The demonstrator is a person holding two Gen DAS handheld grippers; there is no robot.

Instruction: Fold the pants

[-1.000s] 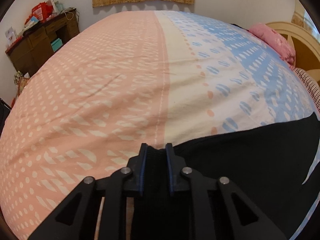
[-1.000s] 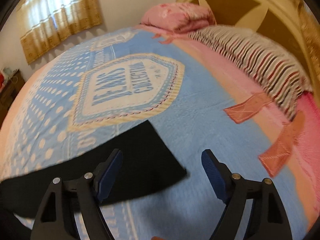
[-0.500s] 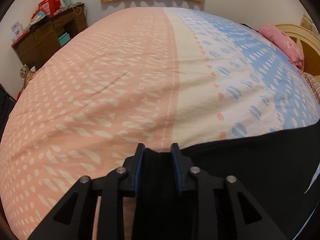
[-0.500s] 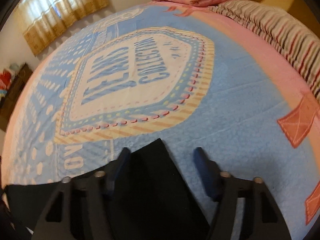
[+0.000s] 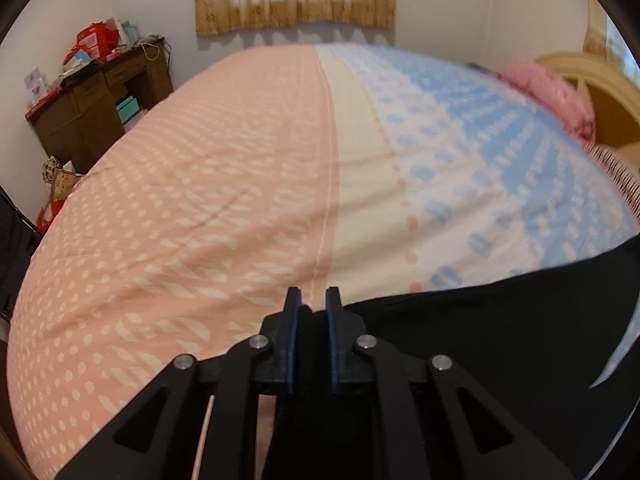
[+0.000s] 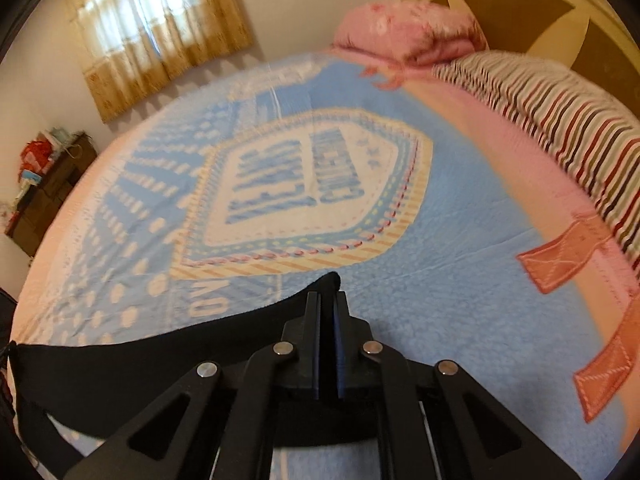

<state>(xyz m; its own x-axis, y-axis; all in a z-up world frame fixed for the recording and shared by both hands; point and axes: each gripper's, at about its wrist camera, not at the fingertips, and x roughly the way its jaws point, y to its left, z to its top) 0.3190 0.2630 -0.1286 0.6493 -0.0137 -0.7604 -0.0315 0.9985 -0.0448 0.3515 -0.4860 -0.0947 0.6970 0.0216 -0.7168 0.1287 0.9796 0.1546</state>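
While the bedspread (image 5: 240, 184) is filling both frames, we are pinching the black pants (image 5: 500, 340) at bottom center. Our left gripper (image 5: 310, 300) and right gripper (image 6: 327, 300) are both clamping fabric.

the bedspread (image 6: 460, 280) carries a shield-shaped badge (image 6: 304, 196) with two lines of large blue capitals on white. motion blur smears them; the upper line looks like "jeans", the lower cannot be read with certainty. below the badge, beside the black pants (image 6: 160, 364), the white letters "on" (image 6: 208, 300) show on a blue band, the rest covered. in the left wrist view no lettering is legible.
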